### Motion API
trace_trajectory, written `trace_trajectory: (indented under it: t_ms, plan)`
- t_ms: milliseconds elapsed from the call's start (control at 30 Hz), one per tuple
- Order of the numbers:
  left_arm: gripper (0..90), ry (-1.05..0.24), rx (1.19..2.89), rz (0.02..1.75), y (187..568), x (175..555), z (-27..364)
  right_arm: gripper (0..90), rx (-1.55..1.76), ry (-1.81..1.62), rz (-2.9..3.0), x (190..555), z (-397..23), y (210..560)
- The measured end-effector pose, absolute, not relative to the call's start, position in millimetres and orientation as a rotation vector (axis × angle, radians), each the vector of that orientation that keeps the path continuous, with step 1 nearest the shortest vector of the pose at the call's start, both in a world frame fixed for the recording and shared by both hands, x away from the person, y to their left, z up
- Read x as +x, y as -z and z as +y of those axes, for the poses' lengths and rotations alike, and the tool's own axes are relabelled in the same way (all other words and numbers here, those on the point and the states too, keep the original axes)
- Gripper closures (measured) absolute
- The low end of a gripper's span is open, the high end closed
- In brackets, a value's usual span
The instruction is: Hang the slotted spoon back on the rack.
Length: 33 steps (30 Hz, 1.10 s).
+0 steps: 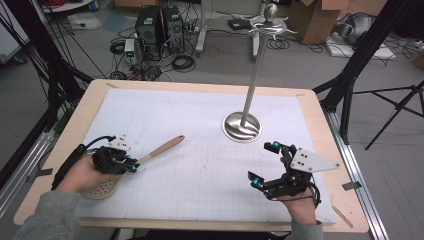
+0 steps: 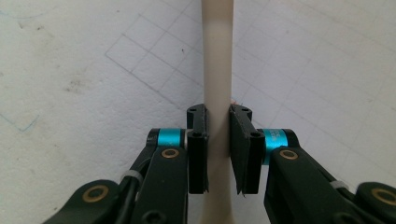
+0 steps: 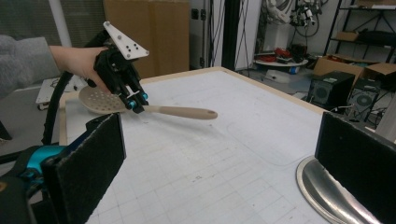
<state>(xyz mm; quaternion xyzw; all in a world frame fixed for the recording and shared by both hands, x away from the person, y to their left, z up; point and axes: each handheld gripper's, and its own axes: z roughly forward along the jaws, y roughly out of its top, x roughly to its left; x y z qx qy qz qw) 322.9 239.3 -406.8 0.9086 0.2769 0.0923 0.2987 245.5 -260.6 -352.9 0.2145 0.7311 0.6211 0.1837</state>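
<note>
From above, your left gripper (image 1: 134, 165) sits at the near left of the white gridded mat (image 1: 200, 120), its jaws pinching the pale handle of the slotted spoon (image 1: 150, 155). The spoon's perforated head lies under your left hand (image 1: 82, 172) and its handle runs up and right toward the middle of the mat. Your right gripper (image 1: 265, 162) rests at the near right with its jaws spread wide and nothing between them. Just beyond it, the round steel base of the utensil stand (image 1: 242, 126) sits on the mat, its pole rising to the far side.

In the left gripper view, the pads (image 2: 198, 149) press on the spoon handle from both sides; the handle runs straight away over the grid.

In the right gripper view, your own jaws stand far apart in the foreground. Past them your left gripper holds the spoon just off the mat, handle pointing right. The stand's base edge shows at the lower right.
</note>
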Motion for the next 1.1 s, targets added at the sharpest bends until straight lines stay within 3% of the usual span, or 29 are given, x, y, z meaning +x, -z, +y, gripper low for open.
trace_trajectory:
  t_ms: [467,600,1100]
  plan:
    - [77.8,-0.290,2.329,0.734,382.6,316.0,240.4,0.7,0.611,-1.753,2.056,244.2,-261.6,351.8]
    - [77.7,-0.359,2.347,0.730,379.4,313.5,233.5,0.7,0.604,-1.756,2.051,243.6,-262.1,350.8]
    - [77.7,-0.319,2.265,0.655,354.5,316.1,210.8,0.7,0.623,-1.789,1.999,239.0,-277.5,346.5]
